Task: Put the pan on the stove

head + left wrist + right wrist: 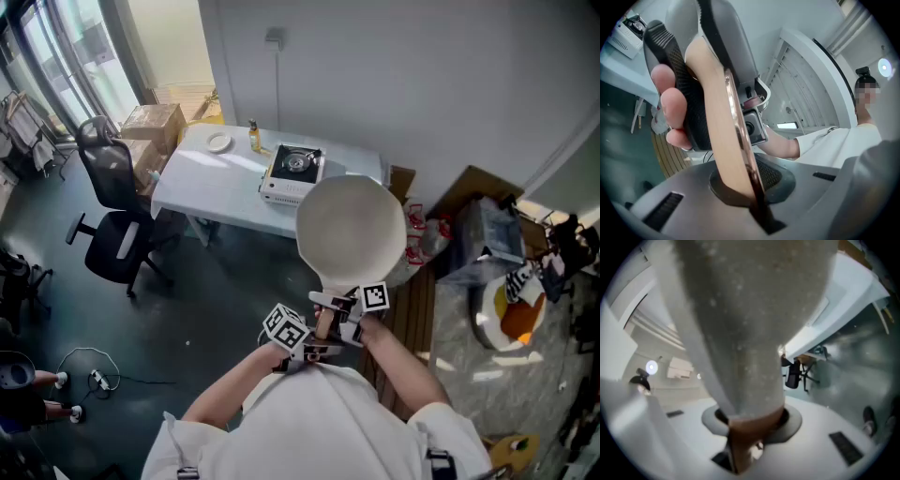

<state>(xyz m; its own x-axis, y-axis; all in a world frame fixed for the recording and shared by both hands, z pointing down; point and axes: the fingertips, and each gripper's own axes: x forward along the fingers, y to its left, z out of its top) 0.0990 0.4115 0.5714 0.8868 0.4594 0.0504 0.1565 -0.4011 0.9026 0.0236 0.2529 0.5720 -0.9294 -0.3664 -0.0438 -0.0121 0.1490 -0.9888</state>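
Pan (352,230) is up in the air in front of the person's chest, over the dark floor (234,281), held by its wooden handle (324,322) w/ both tools. It is not on the stove (293,169); the two are apart, though in the head view the pan's round bowl overlaps the near right corner of the white counter (211,183). The pale inside of the bowl faces up toward the head camera.

Left hand-held gripper (757,206): jaws closed tight on the thin edge of the handle, near its end. The beige wood w/ a coppery rim runs up & away from the jaws. Just beyond it the person's right hand (670,108) wraps round a black grip (part of the other tool).

Right hand-held gripper (743,441): jaws clamped on the brown wood right where it meets the pan's grey speckled neck, which fills most of that view.

Stove is a small single-burner unit, white body & dark top, near the right end of the counter. Farther left on the counter: a small white plate (218,142) and a small bottle (253,137), near each other. A black office chair (114,220) stands at the counter's left end, cardboard boxes (150,125) behind it.
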